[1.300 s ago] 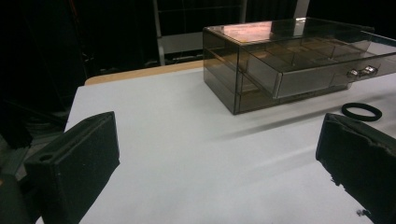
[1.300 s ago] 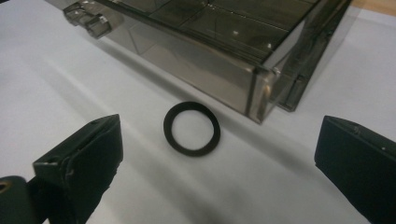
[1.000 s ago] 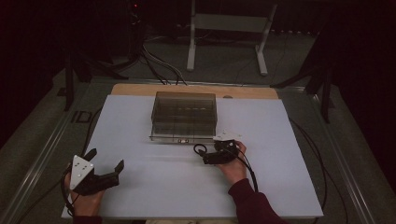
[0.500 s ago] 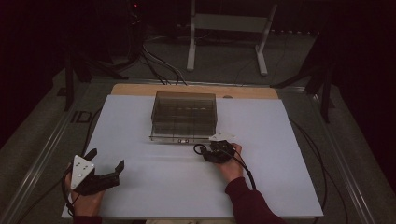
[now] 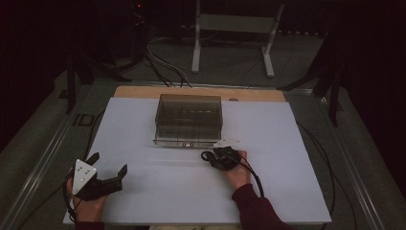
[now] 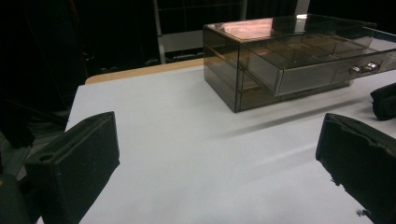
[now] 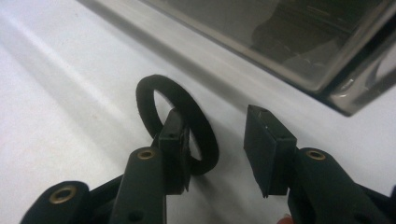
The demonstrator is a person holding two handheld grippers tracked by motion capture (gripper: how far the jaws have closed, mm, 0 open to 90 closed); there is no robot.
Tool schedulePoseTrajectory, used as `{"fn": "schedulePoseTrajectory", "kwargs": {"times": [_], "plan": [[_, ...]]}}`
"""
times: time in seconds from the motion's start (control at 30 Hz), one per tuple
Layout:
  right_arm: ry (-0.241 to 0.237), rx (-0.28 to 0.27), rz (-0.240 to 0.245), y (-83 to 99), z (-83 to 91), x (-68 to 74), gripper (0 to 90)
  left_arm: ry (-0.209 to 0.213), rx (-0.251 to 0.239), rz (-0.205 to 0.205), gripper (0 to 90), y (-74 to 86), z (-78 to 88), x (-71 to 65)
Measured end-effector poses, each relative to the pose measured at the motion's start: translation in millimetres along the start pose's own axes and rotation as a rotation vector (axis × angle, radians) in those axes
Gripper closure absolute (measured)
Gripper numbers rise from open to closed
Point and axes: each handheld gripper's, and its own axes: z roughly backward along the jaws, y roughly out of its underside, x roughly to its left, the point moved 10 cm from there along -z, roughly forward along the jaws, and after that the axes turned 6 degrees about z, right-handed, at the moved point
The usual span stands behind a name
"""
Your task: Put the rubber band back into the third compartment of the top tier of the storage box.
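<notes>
From the high view, I'm watching the right gripper (image 5: 216,154) working at the six o'clock edge of the smoked clear plastic drawer box (image 5: 189,120), its jaws just closing; the left gripper (image 5: 107,175) is idling wide open, well apart at eight o'clock. Left gripper view: empty jaws. Right gripper view: the flat black rubber ring (image 7: 175,122) is lying at eleven o'clock, one jaw threading its hole, not yet pinched.
</notes>
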Motion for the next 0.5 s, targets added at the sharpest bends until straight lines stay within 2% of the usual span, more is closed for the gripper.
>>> {"fn": "schedulePoseTrajectory", "kwargs": {"times": [0.1, 0.2, 0.33, 0.5], "plan": [[-0.005, -0.004, 0.010, 0.5, 1.5, 0.0, 67.9, 0.001, 0.003, -0.004, 0.4, 0.3, -0.4, -0.4], [-0.005, 0.001, 0.006, 1.7, 2.8, -0.5, 68.7, 0.001, 0.003, -0.005, 0.4, 0.5, -0.5, -0.5], [-0.015, 0.002, 0.011, 2.2, 4.8, 1.1, 81.9, 0.002, 0.006, -0.006, 0.4, 1.0, -1.1, -0.9], [-0.004, 0.008, 0.015, 3.1, 3.5, 0.7, 83.8, 0.001, 0.006, -0.009, 0.4, 1.0, -1.2, -1.1]]}}
